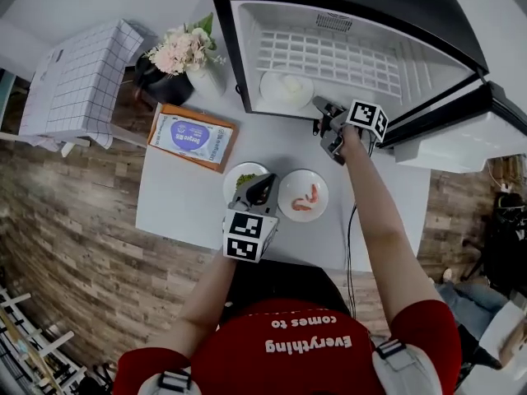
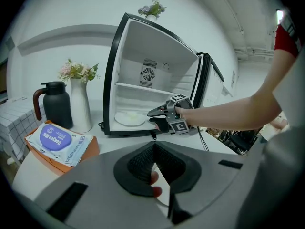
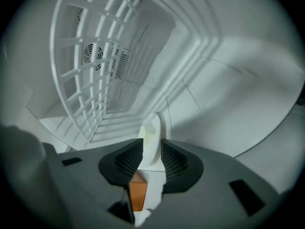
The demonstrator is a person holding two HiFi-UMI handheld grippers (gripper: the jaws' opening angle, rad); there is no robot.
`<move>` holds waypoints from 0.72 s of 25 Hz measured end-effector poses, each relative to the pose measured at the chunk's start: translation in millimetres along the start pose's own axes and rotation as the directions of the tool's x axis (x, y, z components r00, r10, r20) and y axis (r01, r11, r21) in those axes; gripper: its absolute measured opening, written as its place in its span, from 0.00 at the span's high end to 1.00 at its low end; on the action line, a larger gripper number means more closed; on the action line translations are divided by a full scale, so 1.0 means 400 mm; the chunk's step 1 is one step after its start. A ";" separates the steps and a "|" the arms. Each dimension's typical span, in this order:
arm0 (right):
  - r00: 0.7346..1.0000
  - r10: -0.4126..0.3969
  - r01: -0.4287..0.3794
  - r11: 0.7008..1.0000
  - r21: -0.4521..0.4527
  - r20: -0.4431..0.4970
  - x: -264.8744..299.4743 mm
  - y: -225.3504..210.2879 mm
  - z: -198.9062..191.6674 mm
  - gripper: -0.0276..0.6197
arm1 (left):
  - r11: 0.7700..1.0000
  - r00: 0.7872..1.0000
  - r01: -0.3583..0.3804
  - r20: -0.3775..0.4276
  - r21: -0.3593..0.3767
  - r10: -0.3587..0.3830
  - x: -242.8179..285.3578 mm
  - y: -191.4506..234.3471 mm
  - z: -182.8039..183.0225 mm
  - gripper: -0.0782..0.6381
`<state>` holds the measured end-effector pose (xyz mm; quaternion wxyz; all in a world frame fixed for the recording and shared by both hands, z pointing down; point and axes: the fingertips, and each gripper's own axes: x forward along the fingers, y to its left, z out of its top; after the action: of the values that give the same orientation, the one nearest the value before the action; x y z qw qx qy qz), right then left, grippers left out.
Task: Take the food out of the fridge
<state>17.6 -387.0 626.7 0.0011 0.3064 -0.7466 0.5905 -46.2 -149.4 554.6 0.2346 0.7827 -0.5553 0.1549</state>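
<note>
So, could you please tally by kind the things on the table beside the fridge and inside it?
Plates: 3 (plate of greens, plate of shrimp, plate in the fridge)
Black jug: 1
White vase of flowers: 1
Pack of wipes: 1
Orange tray: 1
Total: 7

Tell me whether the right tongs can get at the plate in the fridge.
Probably yes. The fridge stands open, the right tongs are open at its mouth, and the plate lies just ahead of them with nothing in between.
</note>
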 end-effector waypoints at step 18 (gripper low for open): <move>0.999 0.028 -0.023 0.985 0.172 -0.030 0.071 -0.011 -0.011 0.81 | 1.000 1.000 -0.010 -0.024 -0.028 0.010 0.032 0.020 -0.001 0.89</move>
<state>-5.1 -396.6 642.4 -0.0208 0.2862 -0.6968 0.6574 -49.5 -161.7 563.1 0.2512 0.7747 -0.5585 0.1575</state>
